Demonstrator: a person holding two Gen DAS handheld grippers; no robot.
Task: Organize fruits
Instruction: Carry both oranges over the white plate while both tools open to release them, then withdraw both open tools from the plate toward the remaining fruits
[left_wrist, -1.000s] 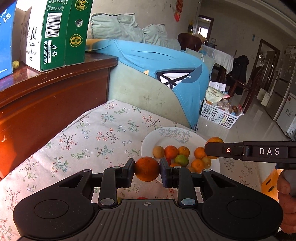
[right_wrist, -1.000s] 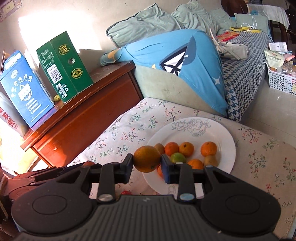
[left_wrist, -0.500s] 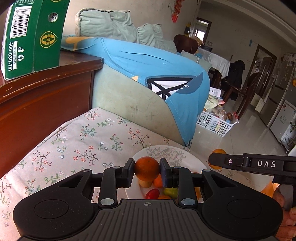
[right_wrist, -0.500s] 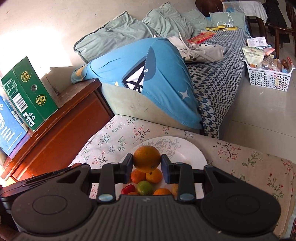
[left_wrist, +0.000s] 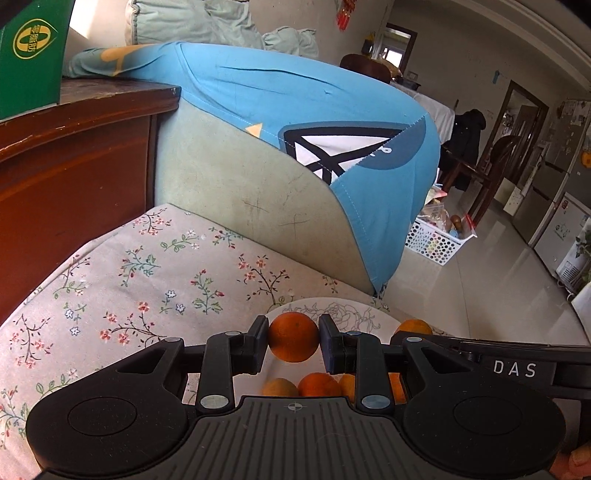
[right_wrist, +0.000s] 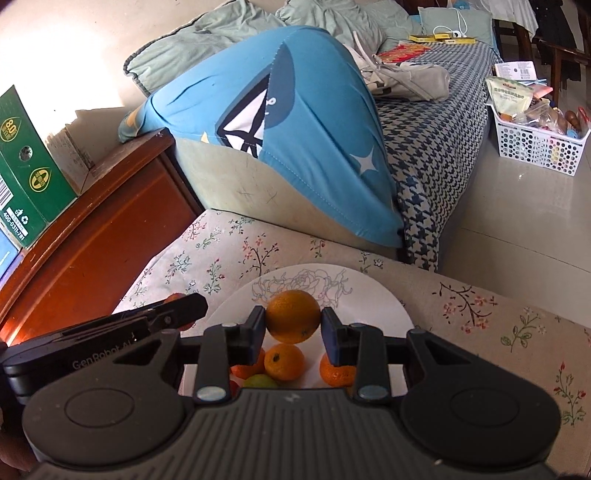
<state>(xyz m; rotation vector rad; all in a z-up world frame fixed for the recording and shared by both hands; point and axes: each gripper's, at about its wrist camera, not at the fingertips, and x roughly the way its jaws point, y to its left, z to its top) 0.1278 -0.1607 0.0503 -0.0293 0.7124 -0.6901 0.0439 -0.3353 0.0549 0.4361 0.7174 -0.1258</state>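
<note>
Left black two-finger gripper (left_wrist: 293, 338) clamped on a round orange fruit (left_wrist: 293, 336), held above the white rose-patterned plate (left_wrist: 354, 314). Right black gripper (right_wrist: 292, 323) likewise pinching a second round orange (right_wrist: 293, 321) over the same plate. Below: a heap of small oranges (right_wrist: 285, 362) and one green fruit (right_wrist: 260, 381), on the floral tablecloth (left_wrist: 140, 280). Beyond, a blue cloth-draped sofa arm (right_wrist: 295, 122).
</note>
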